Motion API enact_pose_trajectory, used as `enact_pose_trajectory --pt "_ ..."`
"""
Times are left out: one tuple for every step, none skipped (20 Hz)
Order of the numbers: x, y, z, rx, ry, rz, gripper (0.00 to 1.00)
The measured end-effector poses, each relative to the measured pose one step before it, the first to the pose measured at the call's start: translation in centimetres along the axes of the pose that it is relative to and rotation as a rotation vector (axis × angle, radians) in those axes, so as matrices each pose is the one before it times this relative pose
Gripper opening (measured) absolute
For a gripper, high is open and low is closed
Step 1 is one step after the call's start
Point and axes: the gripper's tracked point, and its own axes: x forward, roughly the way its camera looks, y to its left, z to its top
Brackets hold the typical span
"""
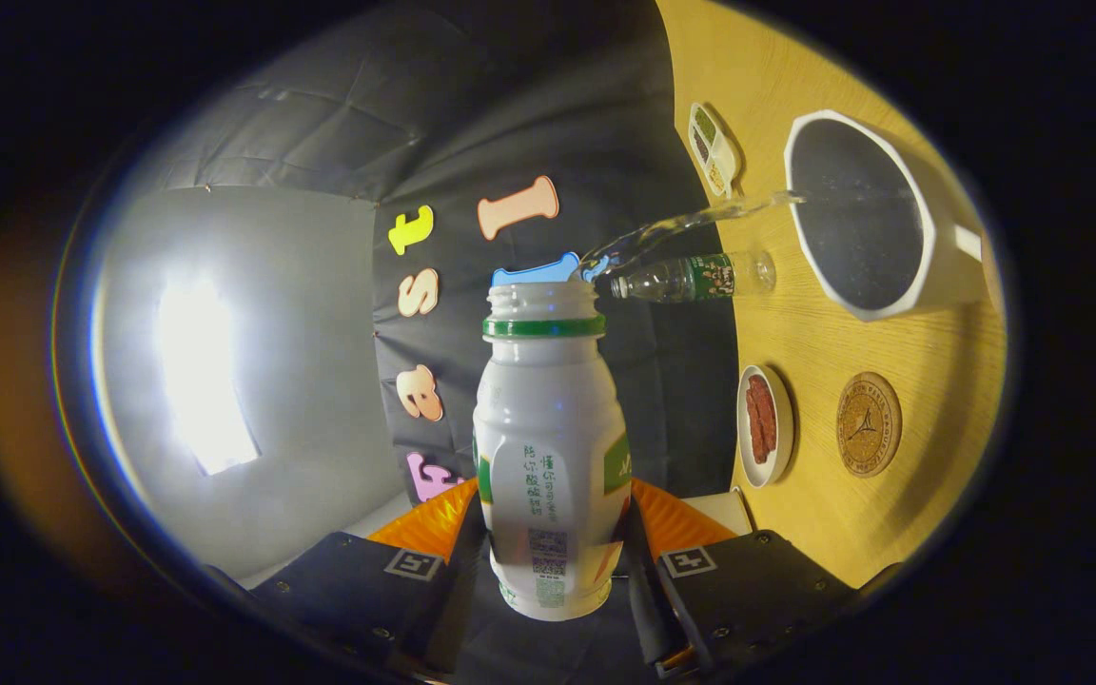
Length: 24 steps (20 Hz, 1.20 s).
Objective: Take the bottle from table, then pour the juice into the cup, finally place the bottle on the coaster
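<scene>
Pouring | claw [553,542] clamped on bottle [548,447] btwn fingers | stream hits cup [929,257]

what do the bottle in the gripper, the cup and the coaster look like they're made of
Bottle: held between the fingers of the gripper, probably matte white plastic, with a moulded threaded neck.
Cup: white and smooth-rimmed, ceramic or hard plastic; hard to tell.
Coaster: brown matte disc with an engraved pattern, likely wood or cork.
</scene>
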Motion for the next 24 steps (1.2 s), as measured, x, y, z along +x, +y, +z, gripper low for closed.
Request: enact_pose_trajectory --pt "0.113 0.093 0.010 0.00336 -0.00160 0.00212 0.69" --pt "0.049 -0.040 0.013 0.00427 0.00027 0.00094 0.69" --pt "0.012 0.101 0.035 0.00353 -0.00210 0.00203 0.69" --pt "0.019 -0.014 -0.052 0.00292 0.00161 0.00051 0.69" --pt "-0.168 0.100 0.013 0.00228 0.00023 0.00061 0.69" --pt "-0.007 0.003 -0.005 0.00235 -0.00044 0.00066 0.69" --pt "-0.049 0.073 -0.062 0.00333 -0.00038 0.00126 0.69" --pt "0.039 0.053 0.033 0.00395 -0.00034 0.00239 0.69" --pt "0.046 0.040 -0.116 0.00325 -0.00129 0.00133 0.69" --pt "-0.025 -0.053 0.065 0.00298 -0.00005 -0.00012 0.69" --pt "0.047 0.043 -0.062 0.00267 -0.00040 0.00023 0.69" --pt "-0.024 0.072 0.044 0.00326 -0.00165 0.00177 0.69" --pt "-0.155 0.128 -0.042 0.00292 0.00117 0.00155 0.69" --pt "-0.053 0.066 0.074 0.00190 -0.00051 0.00218 0.69" --pt "0.081 0.058 -0.139 0.00126 0.00156 0.00079 0.69" --pt "0.061 -0.004 -0.059 0.00152 0.00049 0.00074 0.69" --pt "0.030 0.092 0.016 0.00247 0.00018 0.00129 0.69" --pt "0.004 0.042 -0.028 0.00285 -0.00008 0.00138 0.69" --pt "-0.132 0.060 0.017 0.00330 0.00023 0.00022 0.69" --pt "-0.022 -0.106 -0.076 0.00349 0.00014 -0.00035 0.69" --pt "0.022 0.119 0.033 0.00353 -0.00208 0.00124 0.69" --pt "-0.027 0.015 -0.005 0.00362 -0.00033 0.00115 0.69" --pt "0.003 0.029 -0.064 0.00277 0.00114 0.00134 0.69" --pt "0.017 -0.021 -0.025 0.00167 0.00100 -0.00024 0.69"
